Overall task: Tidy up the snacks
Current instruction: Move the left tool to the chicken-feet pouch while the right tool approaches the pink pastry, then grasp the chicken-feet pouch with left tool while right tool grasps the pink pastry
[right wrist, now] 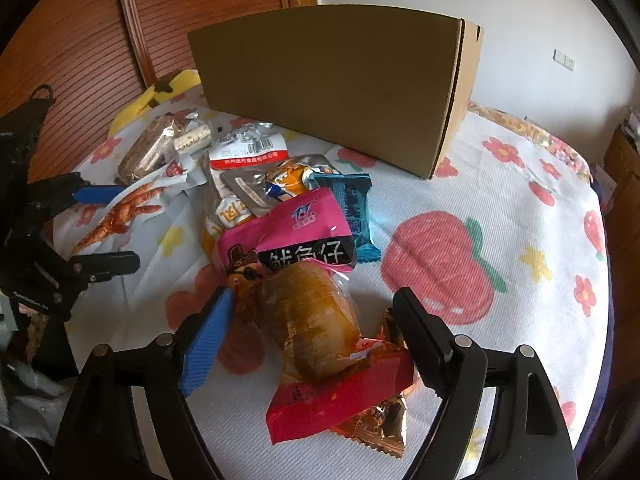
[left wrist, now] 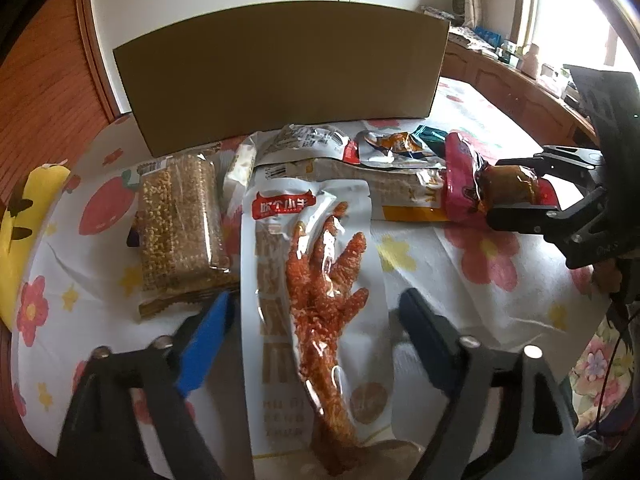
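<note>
Flowered tablecloth (right wrist: 500, 184), cardboard box (right wrist: 328, 80) contents hidden; left fingers (left wrist: 212, 344) apart astride chicken-foot pack (left wrist: 316, 280), right fingers (right wrist: 208, 344) apart astride pink pack (right wrist: 308, 312).

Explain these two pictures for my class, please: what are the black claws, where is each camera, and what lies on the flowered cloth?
Each claw is a hand-held gripper carried by a person; no robot is involved. A camera on each gripper looks along its fingers. In the left view, the left gripper straddles a white chicken-foot packet, not visibly pinching it. In the right view, the right gripper stands open around a pink snack packet. More snacks lie heaped on the cloth before a cardboard box. Nothing is lifted yet.
</note>
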Action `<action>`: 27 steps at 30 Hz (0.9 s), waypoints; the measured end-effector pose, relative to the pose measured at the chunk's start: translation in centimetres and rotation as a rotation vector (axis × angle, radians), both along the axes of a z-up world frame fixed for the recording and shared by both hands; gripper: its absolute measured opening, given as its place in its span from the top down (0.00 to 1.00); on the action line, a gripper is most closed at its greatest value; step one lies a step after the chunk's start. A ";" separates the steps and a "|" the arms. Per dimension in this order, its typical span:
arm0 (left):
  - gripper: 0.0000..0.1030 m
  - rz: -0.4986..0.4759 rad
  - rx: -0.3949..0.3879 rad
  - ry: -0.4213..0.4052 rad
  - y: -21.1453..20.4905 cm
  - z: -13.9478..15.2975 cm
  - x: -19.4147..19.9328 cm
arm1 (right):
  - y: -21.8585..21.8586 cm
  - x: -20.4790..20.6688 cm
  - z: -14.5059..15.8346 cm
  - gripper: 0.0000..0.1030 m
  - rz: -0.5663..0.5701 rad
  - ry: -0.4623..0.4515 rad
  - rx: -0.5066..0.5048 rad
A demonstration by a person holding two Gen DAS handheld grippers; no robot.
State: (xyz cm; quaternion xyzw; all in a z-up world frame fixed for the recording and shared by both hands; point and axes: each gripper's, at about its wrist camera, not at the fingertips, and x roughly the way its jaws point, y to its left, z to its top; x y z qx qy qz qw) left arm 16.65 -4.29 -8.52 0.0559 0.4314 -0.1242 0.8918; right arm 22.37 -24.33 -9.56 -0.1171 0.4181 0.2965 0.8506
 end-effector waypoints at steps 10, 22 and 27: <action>0.42 -0.023 -0.073 -0.020 1.0 0.8 -0.8 | 0.6 -0.1 -0.2 0.16 0.006 -0.010 -0.036; 0.42 -0.044 -0.127 -0.087 1.9 2.6 -2.8 | 0.6 -0.2 0.3 0.31 0.000 -0.017 -0.072; 0.42 -0.056 -0.138 -0.110 2.0 3.1 -3.3 | 0.2 -0.6 1.4 0.59 -0.041 -0.043 -0.070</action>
